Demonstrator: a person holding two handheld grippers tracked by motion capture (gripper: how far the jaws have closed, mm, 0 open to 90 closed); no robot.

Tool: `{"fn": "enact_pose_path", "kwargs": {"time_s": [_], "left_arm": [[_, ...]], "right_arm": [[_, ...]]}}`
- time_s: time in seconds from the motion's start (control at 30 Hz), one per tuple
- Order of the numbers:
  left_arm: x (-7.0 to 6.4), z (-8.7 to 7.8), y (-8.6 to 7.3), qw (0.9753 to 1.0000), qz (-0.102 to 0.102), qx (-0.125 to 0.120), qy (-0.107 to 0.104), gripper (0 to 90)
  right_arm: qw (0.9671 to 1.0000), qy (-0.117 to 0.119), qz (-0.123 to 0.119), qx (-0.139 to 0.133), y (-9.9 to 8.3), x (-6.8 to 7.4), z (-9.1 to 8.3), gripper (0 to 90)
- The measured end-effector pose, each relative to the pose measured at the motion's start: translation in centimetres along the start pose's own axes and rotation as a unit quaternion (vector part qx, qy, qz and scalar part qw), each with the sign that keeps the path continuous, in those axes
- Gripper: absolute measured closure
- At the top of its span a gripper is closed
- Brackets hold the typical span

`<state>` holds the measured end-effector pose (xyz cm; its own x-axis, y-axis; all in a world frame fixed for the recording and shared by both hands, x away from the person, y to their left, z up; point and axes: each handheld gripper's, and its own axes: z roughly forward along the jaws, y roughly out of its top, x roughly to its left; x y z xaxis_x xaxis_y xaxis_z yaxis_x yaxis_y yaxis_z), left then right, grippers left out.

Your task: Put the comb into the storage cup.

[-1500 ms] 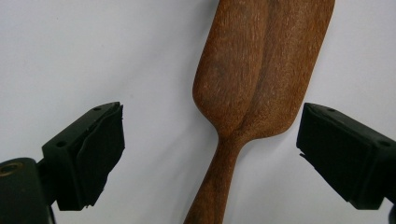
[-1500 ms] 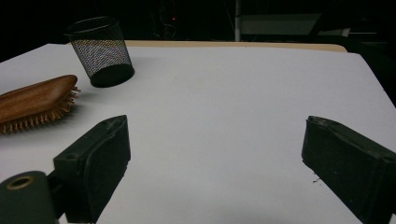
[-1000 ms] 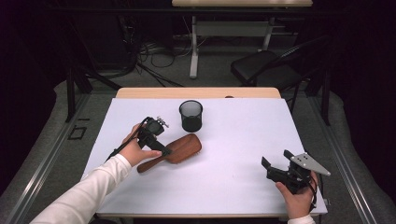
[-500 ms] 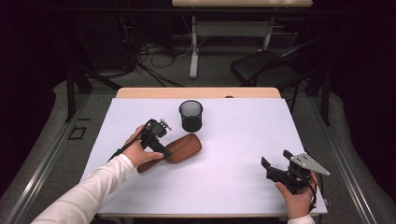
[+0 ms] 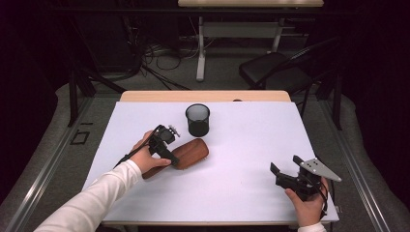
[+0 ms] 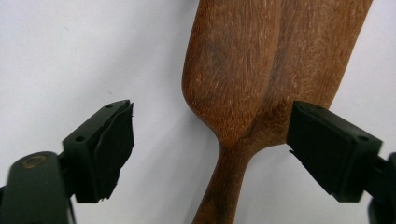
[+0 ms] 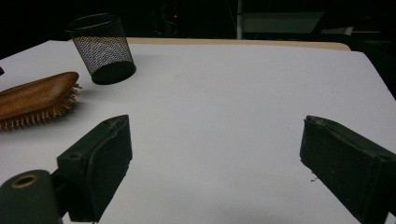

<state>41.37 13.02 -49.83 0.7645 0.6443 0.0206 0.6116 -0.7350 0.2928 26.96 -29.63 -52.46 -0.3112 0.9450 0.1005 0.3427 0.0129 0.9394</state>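
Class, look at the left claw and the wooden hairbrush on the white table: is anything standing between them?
Nothing visible. The left claw hangs open directly over the brown wooden hairbrush, its jaws either side of where the head narrows into the handle. The black mesh cup stands apart, farther back on the table.

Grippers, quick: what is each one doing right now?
Left gripper: open, jaws astride the brown wooden hairbrush, not clamped.
Right gripper: open, holding nothing, over the white table.

hairbrush [image 6: 261, 74]: reddish-brown wood, visible grain, kinda satin sheen
cup [image 5: 197, 119]: black wire mesh, see-through metal
desk [image 5: 241, 179]: smooth matt white top, pale wood edge
left tool [image 6: 210, 149]: matt black plastic, pads look roughed up
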Motion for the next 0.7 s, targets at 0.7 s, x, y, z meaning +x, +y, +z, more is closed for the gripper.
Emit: {"fn": "enact_pose_path", "kwargs": {"time_s": [0.7], "left_arm": [[-0.33,0.29,0.24,0.9994,0.02,0.013,-0.027,22.5]], "right_arm": [[1.0,0.001,0.001,0.002,-0.02,-0.01,0.02,9.2]]}}
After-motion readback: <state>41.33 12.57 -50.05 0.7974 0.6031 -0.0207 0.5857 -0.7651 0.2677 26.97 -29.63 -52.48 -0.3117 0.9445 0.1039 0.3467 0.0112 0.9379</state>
